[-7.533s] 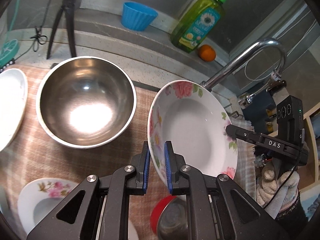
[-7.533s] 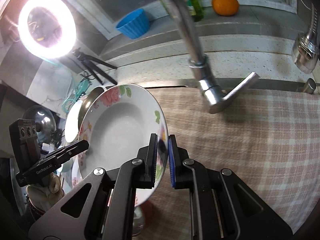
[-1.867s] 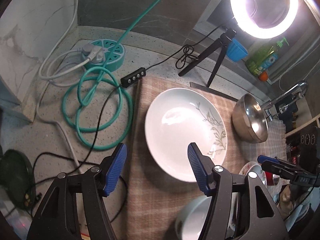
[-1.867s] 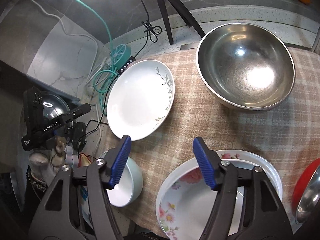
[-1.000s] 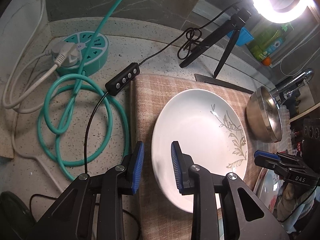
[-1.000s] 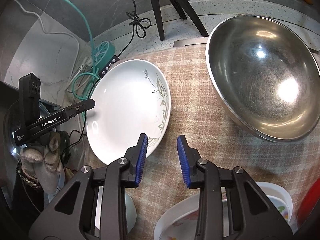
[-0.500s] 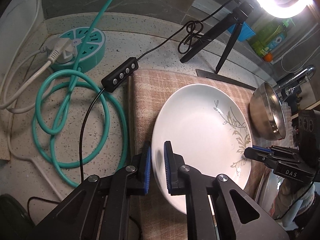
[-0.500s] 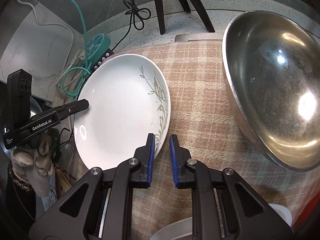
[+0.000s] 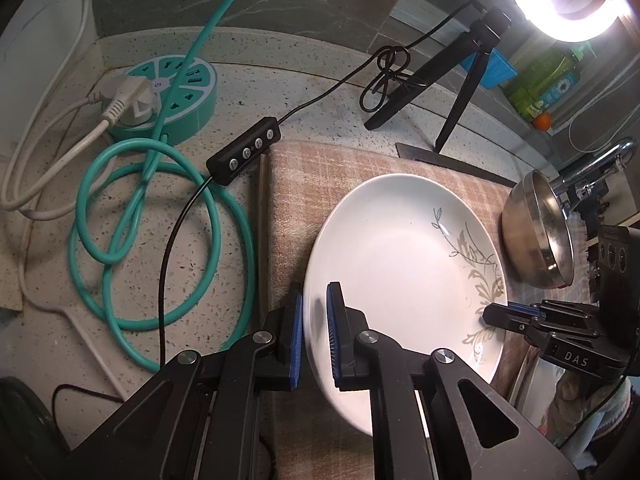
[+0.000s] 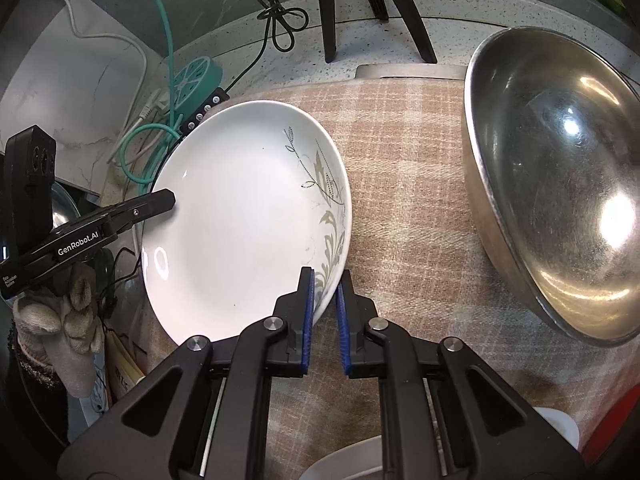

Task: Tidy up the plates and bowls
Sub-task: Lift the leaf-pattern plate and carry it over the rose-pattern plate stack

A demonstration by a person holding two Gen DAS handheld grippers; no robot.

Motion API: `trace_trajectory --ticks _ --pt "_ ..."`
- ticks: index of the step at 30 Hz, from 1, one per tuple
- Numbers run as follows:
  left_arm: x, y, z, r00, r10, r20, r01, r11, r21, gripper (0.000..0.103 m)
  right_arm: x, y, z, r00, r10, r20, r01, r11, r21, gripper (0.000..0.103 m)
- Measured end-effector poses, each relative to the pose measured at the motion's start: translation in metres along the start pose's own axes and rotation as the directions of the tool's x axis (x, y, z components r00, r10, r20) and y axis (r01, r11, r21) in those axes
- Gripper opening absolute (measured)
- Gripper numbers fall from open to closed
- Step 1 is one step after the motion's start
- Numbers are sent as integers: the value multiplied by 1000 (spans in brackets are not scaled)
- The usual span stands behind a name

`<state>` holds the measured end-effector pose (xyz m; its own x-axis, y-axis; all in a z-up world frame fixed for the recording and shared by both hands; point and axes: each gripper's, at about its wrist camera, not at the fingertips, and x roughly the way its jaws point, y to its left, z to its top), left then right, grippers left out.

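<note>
While both tools are clamping opposite rims, left tool (image 9: 313,334) and right tool (image 10: 323,312) are closing tight on the white plate (image 9: 400,276), apparently steadying a two-handed lift.

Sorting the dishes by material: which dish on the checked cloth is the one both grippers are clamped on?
The white plate with the grey leaf pattern; the steel bowl beside it sits untouched.
</note>
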<state>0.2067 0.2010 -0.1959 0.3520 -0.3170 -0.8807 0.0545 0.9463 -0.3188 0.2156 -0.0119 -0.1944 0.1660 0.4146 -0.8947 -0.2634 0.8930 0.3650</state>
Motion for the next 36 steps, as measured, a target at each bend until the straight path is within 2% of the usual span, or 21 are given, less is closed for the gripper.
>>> trace_trajectory --ticks 14,24,36 --pt "-22 -12 -7 999 3 39 -4 1000 11 10 -32 2 -9 999 34 43 -34 999 0 11" --pt "-56 -39 -17 995 -5 97 2 1000 23 10 -69 -3 -27 995 69 69 -67 997 -39 11" --pt "-80 -85 -52 990 20 139 -21 1000 5 10 -108 -29 -56 991 117 70 -112 991 -71 11"
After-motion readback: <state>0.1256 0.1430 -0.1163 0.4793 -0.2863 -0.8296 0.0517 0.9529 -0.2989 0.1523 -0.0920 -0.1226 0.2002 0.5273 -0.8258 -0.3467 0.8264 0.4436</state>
